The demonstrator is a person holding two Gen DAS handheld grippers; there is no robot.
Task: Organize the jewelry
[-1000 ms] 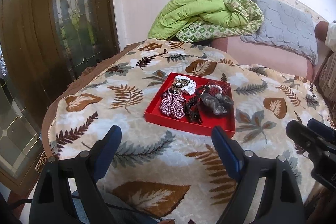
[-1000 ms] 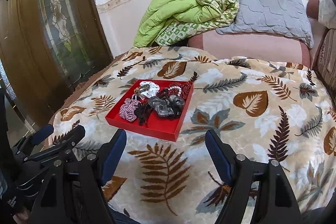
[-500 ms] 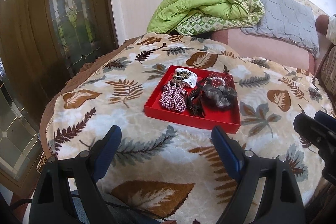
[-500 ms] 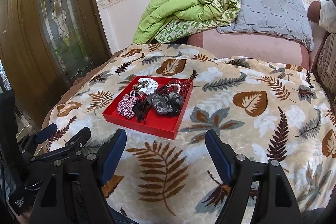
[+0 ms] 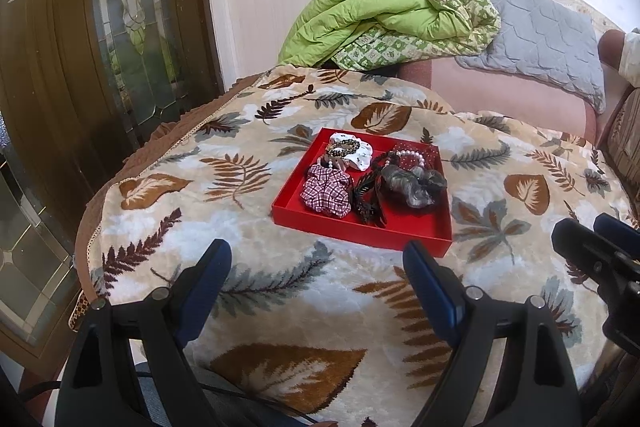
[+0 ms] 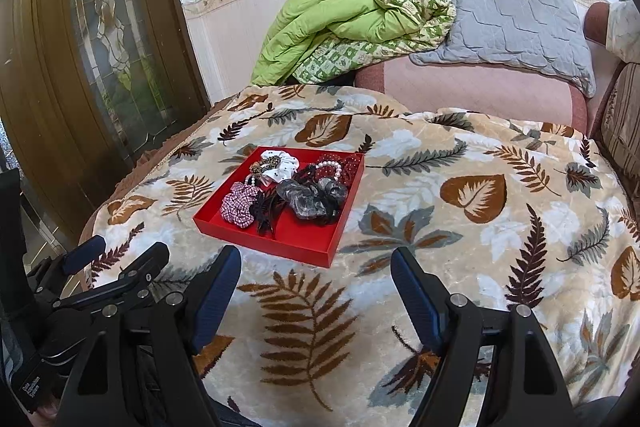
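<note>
A red tray (image 5: 400, 239) lies on a leaf-patterned blanket (image 5: 280, 287); it also shows in the right wrist view (image 6: 296, 247). In it lie a checked scrunchie (image 5: 326, 191), a white scrunchie (image 5: 356, 153), a grey scrunchie (image 5: 416, 187), a black clip (image 5: 366, 205) and a pearl bracelet (image 5: 410, 157). My left gripper (image 5: 318, 267) is open and empty, just short of the tray's near edge. My right gripper (image 6: 316, 271) is open and empty, near the tray's near right corner.
A green quilt (image 5: 380, 15) and a grey pillow (image 5: 536, 31) lie on a pink couch (image 5: 500, 95) behind the blanket. A wooden door with glass panels (image 5: 100, 27) stands at the left. The right gripper shows at the right edge of the left wrist view (image 5: 600, 259).
Both grippers have moved a little toward the tray and risen slightly. The jaws stay open. Nothing in the tray has moved.
</note>
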